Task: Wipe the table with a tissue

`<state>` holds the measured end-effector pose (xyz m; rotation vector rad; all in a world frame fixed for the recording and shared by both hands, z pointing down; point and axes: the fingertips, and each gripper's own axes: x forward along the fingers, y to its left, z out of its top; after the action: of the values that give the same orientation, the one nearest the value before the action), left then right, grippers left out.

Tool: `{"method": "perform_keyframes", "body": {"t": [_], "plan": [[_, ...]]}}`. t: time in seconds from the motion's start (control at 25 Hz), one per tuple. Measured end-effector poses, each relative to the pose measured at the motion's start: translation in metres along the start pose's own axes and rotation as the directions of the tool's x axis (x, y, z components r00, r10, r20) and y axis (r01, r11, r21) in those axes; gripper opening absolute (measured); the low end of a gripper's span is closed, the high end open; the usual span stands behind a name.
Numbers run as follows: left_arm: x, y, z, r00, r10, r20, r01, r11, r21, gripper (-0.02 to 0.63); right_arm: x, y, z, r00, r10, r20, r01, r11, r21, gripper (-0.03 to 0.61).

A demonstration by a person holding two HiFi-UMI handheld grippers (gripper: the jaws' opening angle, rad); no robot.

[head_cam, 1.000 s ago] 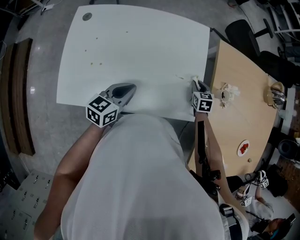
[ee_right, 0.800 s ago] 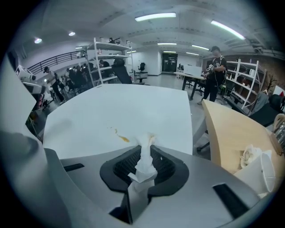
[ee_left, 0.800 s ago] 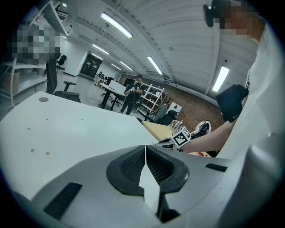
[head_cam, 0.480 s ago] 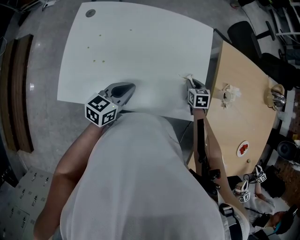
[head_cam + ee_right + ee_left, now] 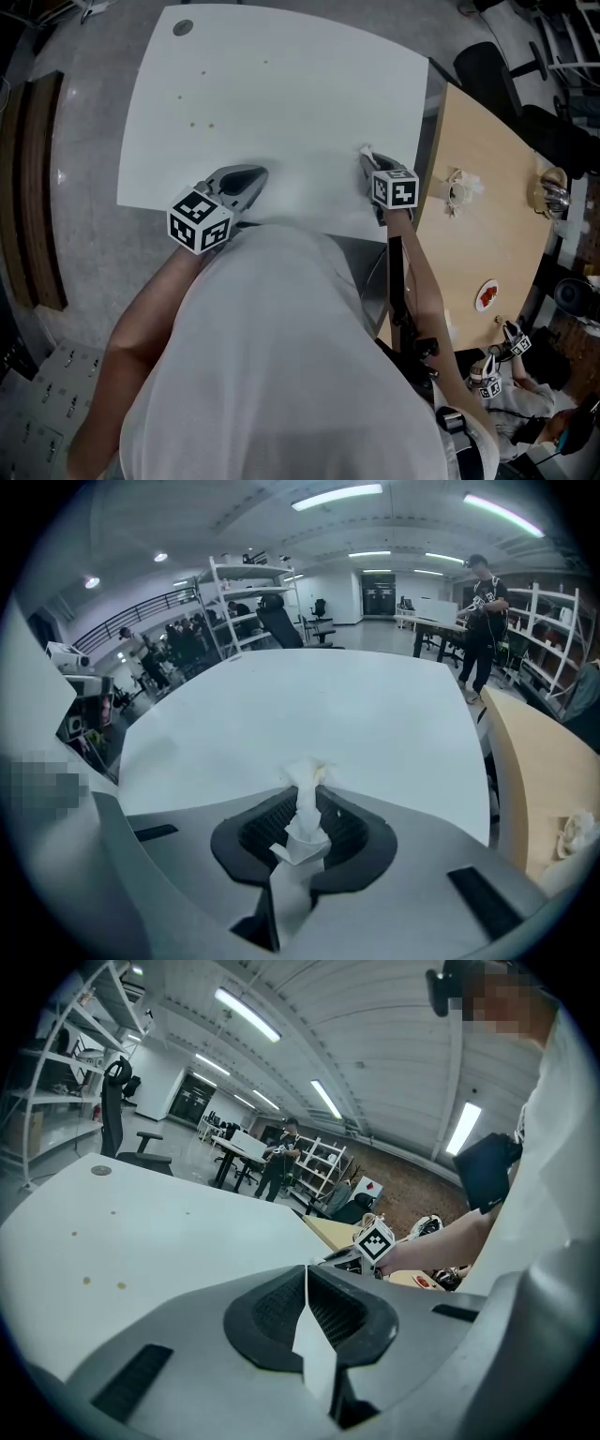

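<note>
The white table (image 5: 281, 84) carries a few small brown spots (image 5: 192, 124) toward its far left. My right gripper (image 5: 367, 157) is over the table's near right part, tilted down, and shut on a twisted white tissue (image 5: 304, 808). The tissue's frayed end (image 5: 364, 149) sticks out past the fingertips toward the tabletop. My left gripper (image 5: 253, 175) rests low over the table's near edge. Its jaws are shut with nothing between them (image 5: 307, 1274). The brown spots (image 5: 86, 1280) lie far to its left.
A wooden table (image 5: 487, 244) adjoins on the right, with a crumpled tissue (image 5: 459, 185), a glass object (image 5: 553, 192) and a small red-and-white item (image 5: 486, 296). A black chair (image 5: 487, 66) stands behind. A grey round cap (image 5: 183, 28) sits in the white table's far left corner.
My right gripper has carried the tissue leftward from the table's right edge, farther onto the white top. The left gripper has hardly moved.
</note>
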<state>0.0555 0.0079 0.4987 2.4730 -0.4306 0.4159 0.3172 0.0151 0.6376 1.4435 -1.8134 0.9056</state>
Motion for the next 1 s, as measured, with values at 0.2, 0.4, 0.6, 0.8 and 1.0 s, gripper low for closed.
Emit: {"method": "perform_keyframes", "body": {"t": [0.2, 0.4, 0.6, 0.8, 1.0], "plan": [[-0.004, 0.006, 0.000, 1.000, 0.002, 0.002, -0.002, 1.000, -0.001, 0.012, 0.010, 0.013, 0.010, 0.999, 0.034, 0.009, -0.034, 0.999, 0.023, 0.057], [-0.009, 0.010, 0.001, 1.000, 0.008, 0.008, -0.008, 1.000, 0.001, 0.012, 0.022, 0.033, 0.023, 0.994, 0.109, 0.021, -0.110, 0.993, 0.051, 0.057], [-0.015, 0.012, 0.000, 1.000, 0.014, 0.013, -0.014, 1.000, -0.010, 0.012, 0.023, 0.049, 0.023, 0.984, 0.180, 0.005, -0.180, 0.981, 0.071, 0.057], [-0.012, 0.009, 0.000, 1.000, 0.012, 0.014, -0.012, 1.000, -0.010, 0.012, 0.027, 0.069, 0.025, 0.973, 0.228, -0.026, -0.228, 0.974, 0.011, 0.057], [-0.012, 0.008, 0.002, 1.000, 0.010, 0.025, -0.010, 1.000, -0.016, 0.012, -0.016, 0.006, 0.038, 0.973, 0.026, 0.231, -0.073, 0.978, 0.197, 0.057]]}}
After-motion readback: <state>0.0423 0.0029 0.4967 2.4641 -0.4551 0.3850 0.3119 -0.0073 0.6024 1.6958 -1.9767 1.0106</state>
